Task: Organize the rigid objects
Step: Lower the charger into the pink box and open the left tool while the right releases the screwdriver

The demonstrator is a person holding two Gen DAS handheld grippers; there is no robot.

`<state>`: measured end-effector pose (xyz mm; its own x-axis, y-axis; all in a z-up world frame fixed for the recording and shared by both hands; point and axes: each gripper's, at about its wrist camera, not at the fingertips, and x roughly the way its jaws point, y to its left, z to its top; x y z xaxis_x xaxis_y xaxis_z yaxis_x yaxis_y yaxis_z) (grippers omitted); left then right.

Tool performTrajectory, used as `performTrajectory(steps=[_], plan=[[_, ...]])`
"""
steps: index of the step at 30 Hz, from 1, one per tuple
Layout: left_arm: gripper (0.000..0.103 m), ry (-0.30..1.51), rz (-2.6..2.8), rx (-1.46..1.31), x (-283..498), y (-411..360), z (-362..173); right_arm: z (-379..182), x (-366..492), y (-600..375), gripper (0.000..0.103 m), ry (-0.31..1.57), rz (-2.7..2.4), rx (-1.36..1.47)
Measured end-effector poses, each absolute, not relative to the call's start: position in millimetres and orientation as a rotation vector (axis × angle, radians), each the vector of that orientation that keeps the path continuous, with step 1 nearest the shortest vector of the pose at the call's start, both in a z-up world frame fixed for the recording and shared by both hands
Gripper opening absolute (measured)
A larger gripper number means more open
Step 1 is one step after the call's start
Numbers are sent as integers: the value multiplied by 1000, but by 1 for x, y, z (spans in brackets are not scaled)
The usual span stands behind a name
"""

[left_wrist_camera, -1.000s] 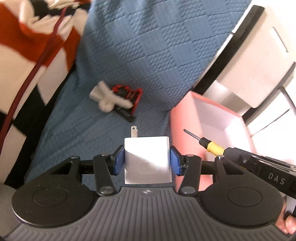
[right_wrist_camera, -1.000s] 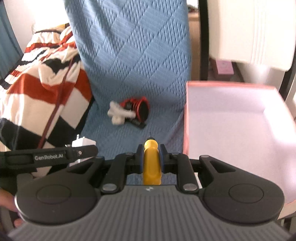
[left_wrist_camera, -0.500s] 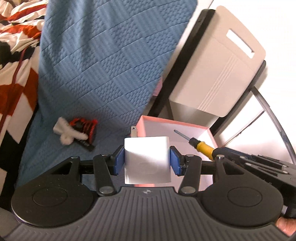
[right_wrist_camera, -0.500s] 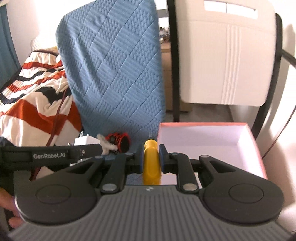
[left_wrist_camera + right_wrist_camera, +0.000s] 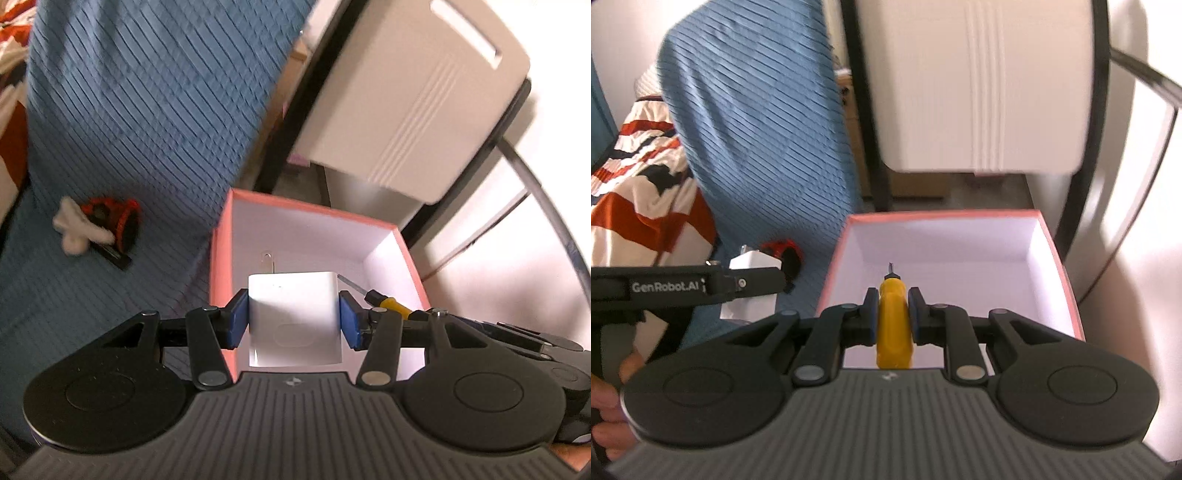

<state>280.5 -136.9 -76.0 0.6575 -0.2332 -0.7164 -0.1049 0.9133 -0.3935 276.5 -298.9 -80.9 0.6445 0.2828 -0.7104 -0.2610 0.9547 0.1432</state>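
Note:
My left gripper is shut on a white wall charger, prongs forward, held over the near part of a pink box with a white inside. My right gripper is shut on a yellow-handled screwdriver, its tip pointing into the same pink box. The screwdriver also shows in the left wrist view, just right of the charger. The charger and the left gripper show at the left of the right wrist view.
A red and black object with a white piece lies on the blue quilted cover left of the box. A white chair back with a black frame stands behind the box. A striped blanket lies at far left.
Both grippers have moved right and forward, from over the blue cover to over the pink box. Each keeps its grip on its object.

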Motion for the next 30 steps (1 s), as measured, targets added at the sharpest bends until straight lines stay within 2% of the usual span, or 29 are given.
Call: performTrajectory(steps=[14, 15, 16, 30], plan=[[57, 990, -64, -419, 322, -185, -145, -148, 290, -344, 19, 875, 289, 29], [57, 997, -62, -414, 325, -187, -148, -152, 290, -344, 10, 868, 288, 21], [57, 1003, -63, -414, 326, -187, -151, -154, 292, -346, 8, 864, 287, 14], [58, 1075, -81, -387, 344, -202, -183, -191, 302, -357, 8, 954, 290, 43]])
